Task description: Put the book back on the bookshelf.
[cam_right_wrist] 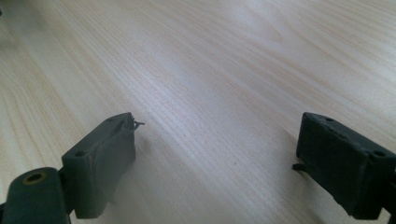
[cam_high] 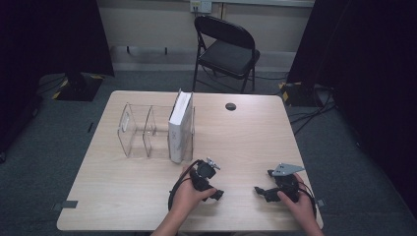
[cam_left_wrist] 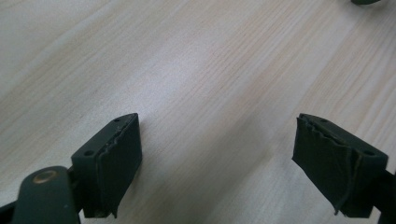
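A white book (cam_high: pixel 180 128) stands upright in the right-hand slot of a clear acrylic rack (cam_high: pixel 140 130) on the light wood table (cam_high: pixel 246 132). My left gripper (cam_high: pixel 218 194) rests low near the table's front edge, held by a hand, its jaws pointing right. In the left gripper view its jaws (cam_left_wrist: pixel 217 163) stand wide apart over bare wood with nothing between them. My right gripper (cam_high: pixel 259 191) lies at the front right, jaws pointing left toward the other one. The right gripper view shows it open (cam_right_wrist: pixel 217 168) over bare wood.
A small black round disc (cam_high: pixel 230 106) lies near the table's far edge. A black folding chair (cam_high: pixel 227 49) stands behind the table. Cables run on the floor at the right. The rack's left slots hold nothing.
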Demonstrator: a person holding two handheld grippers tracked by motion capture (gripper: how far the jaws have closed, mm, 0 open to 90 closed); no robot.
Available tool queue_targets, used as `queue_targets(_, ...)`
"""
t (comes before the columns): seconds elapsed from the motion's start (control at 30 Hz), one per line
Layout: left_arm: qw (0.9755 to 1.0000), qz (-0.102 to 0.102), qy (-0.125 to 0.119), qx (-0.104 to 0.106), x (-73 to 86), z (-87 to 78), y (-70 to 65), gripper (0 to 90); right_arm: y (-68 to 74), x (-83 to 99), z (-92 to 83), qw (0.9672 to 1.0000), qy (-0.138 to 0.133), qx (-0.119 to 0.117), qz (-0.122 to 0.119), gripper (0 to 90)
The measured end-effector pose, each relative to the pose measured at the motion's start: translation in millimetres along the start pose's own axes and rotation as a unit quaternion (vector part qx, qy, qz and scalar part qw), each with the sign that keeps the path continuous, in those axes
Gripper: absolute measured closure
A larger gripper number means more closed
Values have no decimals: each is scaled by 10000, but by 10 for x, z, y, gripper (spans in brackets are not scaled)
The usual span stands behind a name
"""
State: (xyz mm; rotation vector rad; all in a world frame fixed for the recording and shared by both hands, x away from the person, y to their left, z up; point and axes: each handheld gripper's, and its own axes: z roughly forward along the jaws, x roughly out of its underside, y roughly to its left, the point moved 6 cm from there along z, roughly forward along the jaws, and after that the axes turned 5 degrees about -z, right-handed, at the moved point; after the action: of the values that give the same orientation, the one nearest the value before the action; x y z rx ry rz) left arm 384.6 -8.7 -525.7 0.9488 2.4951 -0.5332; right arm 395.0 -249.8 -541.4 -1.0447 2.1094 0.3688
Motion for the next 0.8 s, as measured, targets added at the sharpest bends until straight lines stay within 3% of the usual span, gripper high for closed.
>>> queue_targets(0.13, 9996, 245, -119, -90, 33, 18, -24, 116, 0, 0, 0, 10000, 1, 0, -2, 109)
queue_targets(0.3, 9990, 327, -302, -56, 54, 68, -58, 37, 1, 0, 0, 10000, 1, -2, -2, 109)
queue_targets(0.37, 9986, 400, -315, -135, 62, 80, -64, 7, 1, 0, 0, 10000, 0, -3, -3, 109)
queue_targets(0.47, 9970, 650, -342, -240, 74, 109, -77, 0, 2, 0, 0, 10000, 2, -7, -6, 109)
queue_targets(0.8, 9948, 703, -672, -308, 104, 128, -79, 0, 3, 1, -1, 10000, 3, -13, -8, 109)
